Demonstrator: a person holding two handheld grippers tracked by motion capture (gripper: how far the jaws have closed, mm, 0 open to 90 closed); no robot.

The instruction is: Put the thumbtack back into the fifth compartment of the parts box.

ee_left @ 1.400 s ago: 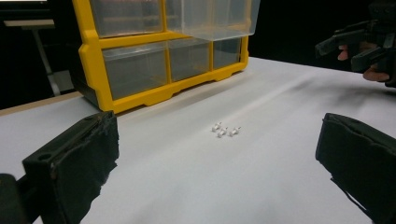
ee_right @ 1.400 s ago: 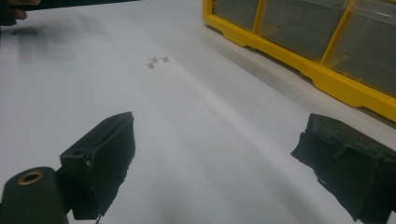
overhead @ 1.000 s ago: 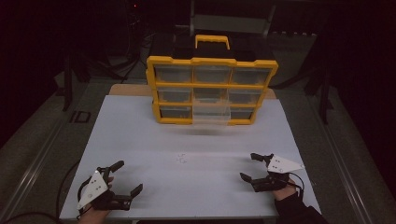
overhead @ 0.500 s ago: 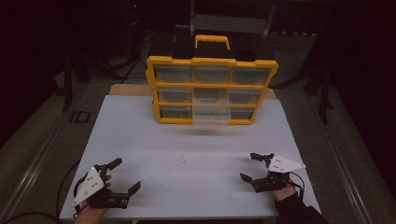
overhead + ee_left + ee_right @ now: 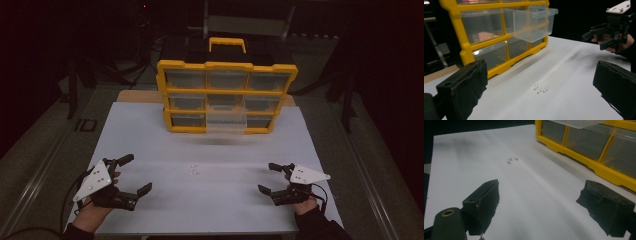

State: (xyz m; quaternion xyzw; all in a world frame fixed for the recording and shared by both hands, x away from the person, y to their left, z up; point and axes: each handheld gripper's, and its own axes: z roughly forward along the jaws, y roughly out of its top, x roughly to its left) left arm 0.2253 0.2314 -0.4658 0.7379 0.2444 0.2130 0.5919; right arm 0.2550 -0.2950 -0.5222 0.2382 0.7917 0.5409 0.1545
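A yellow organizer (image 5: 227, 95) with clear drawers stands at the back of the white table (image 5: 150, 135). One clear drawer (image 5: 227, 122) in its bottom row is pulled out, and it looks empty in the left gripper view (image 5: 534, 22). A few tiny clear parts (image 5: 194, 170) lie on the table midway between my hands; they also appear as clear parts (image 5: 540, 88) ahead of the left jaws and as clear parts (image 5: 511, 160) far ahead of the right jaws. My left gripper (image 5: 140, 172) is open and empty at the near left. My right gripper (image 5: 266, 177) is open and empty at the near right.
The white table's near edge (image 5: 200, 233) runs just in front of both hands. Dark floor and stands surround the table. The organizer's yellow frame (image 5: 584, 160) sits to the right ahead of the right gripper, and the other hand's gripper (image 5: 599, 35) shows in the left gripper view.
My left gripper has shifted a little forward over the table, still open. The right gripper, the drawer and the small parts have not moved.
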